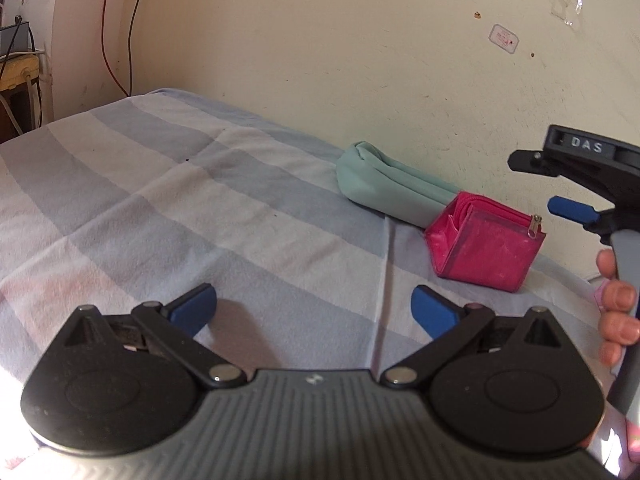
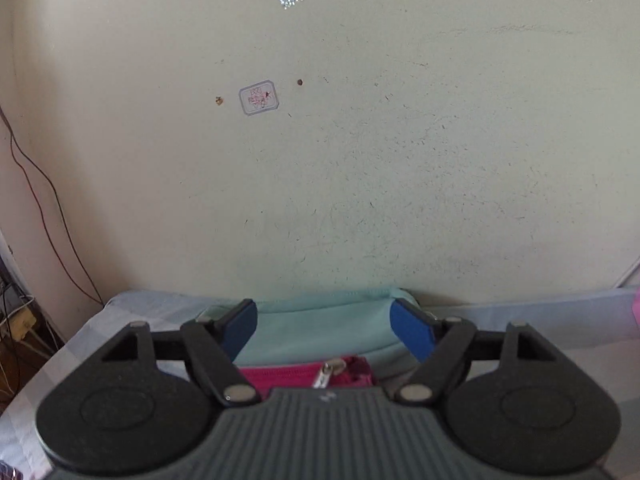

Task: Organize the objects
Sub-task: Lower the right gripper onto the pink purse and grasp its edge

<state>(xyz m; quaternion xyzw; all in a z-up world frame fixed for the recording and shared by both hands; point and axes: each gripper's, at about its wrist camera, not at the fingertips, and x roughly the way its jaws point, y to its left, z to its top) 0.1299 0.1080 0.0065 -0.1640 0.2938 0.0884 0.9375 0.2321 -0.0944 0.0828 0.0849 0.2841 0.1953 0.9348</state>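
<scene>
So what we've got here is a pink wallet (image 1: 486, 242) sitting on the bed (image 1: 160, 200), right of centre in the left wrist view; it's a boxy fold-over thing in a worn, slightly shiny material with scuffed whitish patches, standing partly open so we can see card slots on its left side; we can't tell if there's anything in them; a small metal zipper pull (image 1: 536, 226) hangs at its upper right corner. Touching it from behind is a mint green pouch (image 1: 384, 184), soft matte fabric, long and rounded like a rolled bundle, lying along the wall (image 1: 360, 40); we can't see inside that one either.

The bed cover is a thin cotton-looking sheet in wide pale blue and lilac checks, with a crease running down the middle lower part of the frame.

The left tool (image 1: 314, 308) sits low in the frame over bare sheet, its blue pads spread wide with nothing between them. The right tool (image 2: 324, 330) is also spread wide and empty; in its own view the green pouch (image 2: 320, 328) fills the gap between the pads and the wallet (image 2: 304, 374) peeks out just below, zipper pull (image 2: 322, 374) dead centre; it's above them rather than touching, as far as we can see. In the left view it (image 1: 560, 184) shows up at the right edge, held by a hand (image 1: 618, 312).

The wall is cream, rough plaster, with a small sticker (image 2: 259, 97) upper left of centre.
</scene>
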